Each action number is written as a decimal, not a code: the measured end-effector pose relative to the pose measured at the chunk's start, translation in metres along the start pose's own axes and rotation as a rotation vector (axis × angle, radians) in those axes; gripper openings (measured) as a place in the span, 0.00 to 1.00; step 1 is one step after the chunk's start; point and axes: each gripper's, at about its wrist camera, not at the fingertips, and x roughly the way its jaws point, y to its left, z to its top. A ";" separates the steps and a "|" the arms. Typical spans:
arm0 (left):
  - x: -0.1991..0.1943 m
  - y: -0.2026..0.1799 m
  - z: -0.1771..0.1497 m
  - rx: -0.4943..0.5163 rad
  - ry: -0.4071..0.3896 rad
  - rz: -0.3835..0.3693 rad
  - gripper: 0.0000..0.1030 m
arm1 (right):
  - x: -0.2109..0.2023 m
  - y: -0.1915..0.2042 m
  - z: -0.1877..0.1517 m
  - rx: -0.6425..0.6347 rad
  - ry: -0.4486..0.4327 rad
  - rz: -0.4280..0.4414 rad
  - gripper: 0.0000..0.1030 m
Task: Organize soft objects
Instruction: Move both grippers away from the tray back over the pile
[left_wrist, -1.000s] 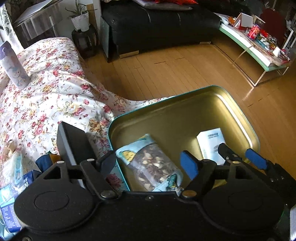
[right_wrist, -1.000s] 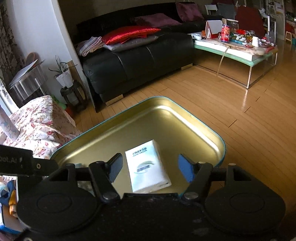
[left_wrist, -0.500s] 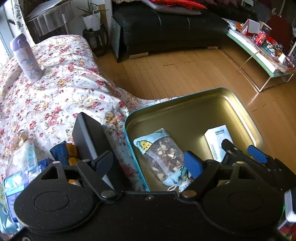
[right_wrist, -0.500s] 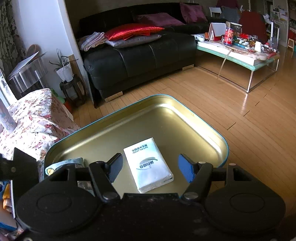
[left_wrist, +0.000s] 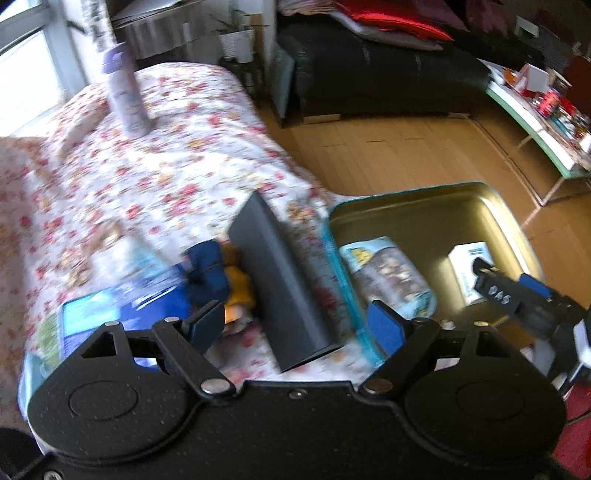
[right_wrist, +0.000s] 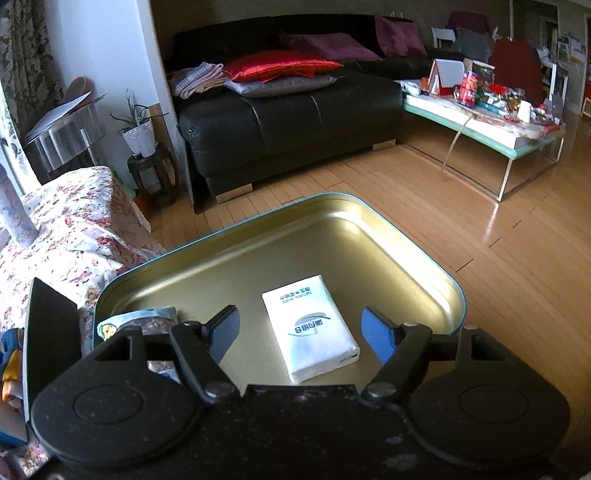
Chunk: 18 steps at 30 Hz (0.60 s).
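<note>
White tissue pack (right_wrist: 311, 328) lies flat on the gold floor of the teal-rimmed tin tray (right_wrist: 413, 240), toward its near side, apart from every wall. Snack bag (left_wrist: 384, 275) with a clear window lies in the same tray, against the wall nearest the bed. Right gripper (right_wrist: 300, 330) hangs over the tissue pack, jaws opening, pack sits between the fingers in view but the pads do not press on it. Left gripper (left_wrist: 297, 325) is over the tray's bed-side edge, fingers spread, holding nothing; a dark grey flat slab (left_wrist: 280, 280) stands tilted between them in view, contact can't be told. Left of the slab on the floral bedspread (left_wrist: 166, 173): a blue and yellow soft item (left_wrist: 218, 273) and blue-green packets (left_wrist: 110, 314), blurred. A lilac bottle (left_wrist: 123, 88) stands upright farther back on the bed. Left view is motion-blurred. Tray rests at the bed's edge, its far end over the wooden floor (right_wrist: 498, 258). Floor past the tray is open up to a black sofa (right_wrist: 288, 122) with red and purple cushions and a cluttered low table (right_wrist: 480, 122) on the right. Potted plant (right_wrist: 142, 133) on a small stand sits by the wall between bed and sofa.
</note>
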 end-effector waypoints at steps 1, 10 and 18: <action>-0.003 0.007 -0.003 -0.011 -0.002 0.008 0.78 | -0.001 0.001 -0.001 -0.009 -0.004 -0.001 0.71; -0.028 0.078 -0.030 -0.120 -0.029 0.141 0.79 | -0.015 0.013 -0.007 -0.077 -0.037 -0.006 0.74; -0.041 0.151 -0.046 -0.236 -0.036 0.245 0.79 | -0.022 0.019 -0.010 -0.105 -0.038 -0.015 0.74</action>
